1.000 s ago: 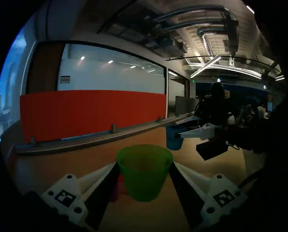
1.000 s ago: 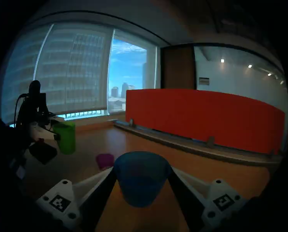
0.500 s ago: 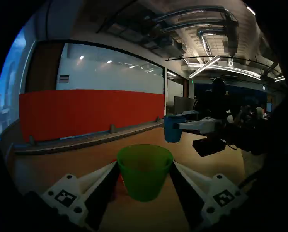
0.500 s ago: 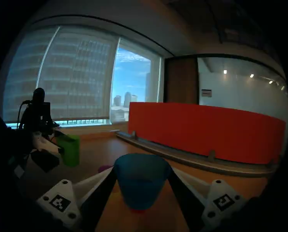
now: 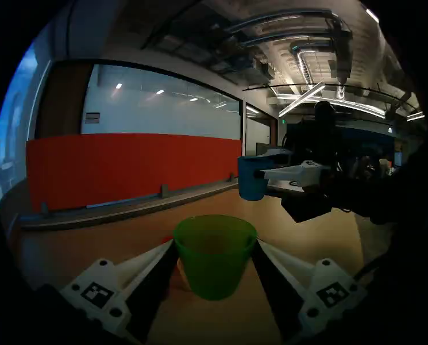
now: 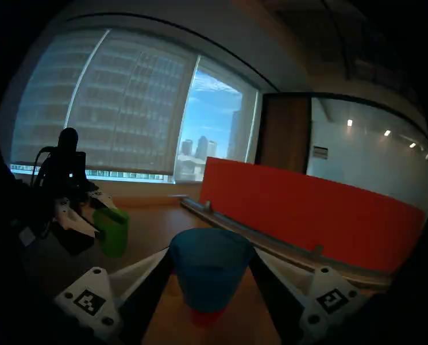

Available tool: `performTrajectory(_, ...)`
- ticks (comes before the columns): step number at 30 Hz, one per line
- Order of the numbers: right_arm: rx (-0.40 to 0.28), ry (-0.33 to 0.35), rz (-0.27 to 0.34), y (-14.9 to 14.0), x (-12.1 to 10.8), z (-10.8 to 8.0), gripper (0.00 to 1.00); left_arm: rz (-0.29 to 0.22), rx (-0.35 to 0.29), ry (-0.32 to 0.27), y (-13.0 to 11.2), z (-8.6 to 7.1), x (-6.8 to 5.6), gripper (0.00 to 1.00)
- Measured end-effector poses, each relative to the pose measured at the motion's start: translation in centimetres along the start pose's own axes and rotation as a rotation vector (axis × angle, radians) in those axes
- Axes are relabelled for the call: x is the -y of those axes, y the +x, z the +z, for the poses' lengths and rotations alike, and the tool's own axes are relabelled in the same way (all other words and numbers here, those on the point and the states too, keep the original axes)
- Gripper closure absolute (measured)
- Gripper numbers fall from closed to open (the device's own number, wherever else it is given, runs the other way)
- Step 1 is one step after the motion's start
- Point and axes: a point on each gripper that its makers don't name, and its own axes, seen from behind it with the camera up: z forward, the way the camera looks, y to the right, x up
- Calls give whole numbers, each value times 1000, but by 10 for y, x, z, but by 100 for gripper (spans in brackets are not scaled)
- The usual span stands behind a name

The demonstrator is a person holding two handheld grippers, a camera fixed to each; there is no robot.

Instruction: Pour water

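My right gripper [image 6: 211,260], clamped on the blue cup [image 6: 209,273], had risen; my left gripper [image 5: 214,256] clamped the green cup [image 5: 215,261], pour apparently near.

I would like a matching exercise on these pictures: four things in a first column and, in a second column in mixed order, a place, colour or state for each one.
Column one:
1. green cup
2. blue cup
3. partition panel
4. window

Column two:
a. shows blue sky and towers
b. held up by the right gripper
c. red
d. held up by the left gripper

Right pairs: 1-d, 2-b, 3-c, 4-a.
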Motion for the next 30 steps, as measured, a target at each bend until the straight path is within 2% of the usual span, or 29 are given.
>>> performTrajectory(14, 11, 54, -183, 34, 13, 17, 8, 5, 4, -23, -2, 9, -9, 14)
performTrajectory(30, -1, 68, -365, 66, 22, 29, 8, 7, 3, -36, -1, 16, -14, 14)
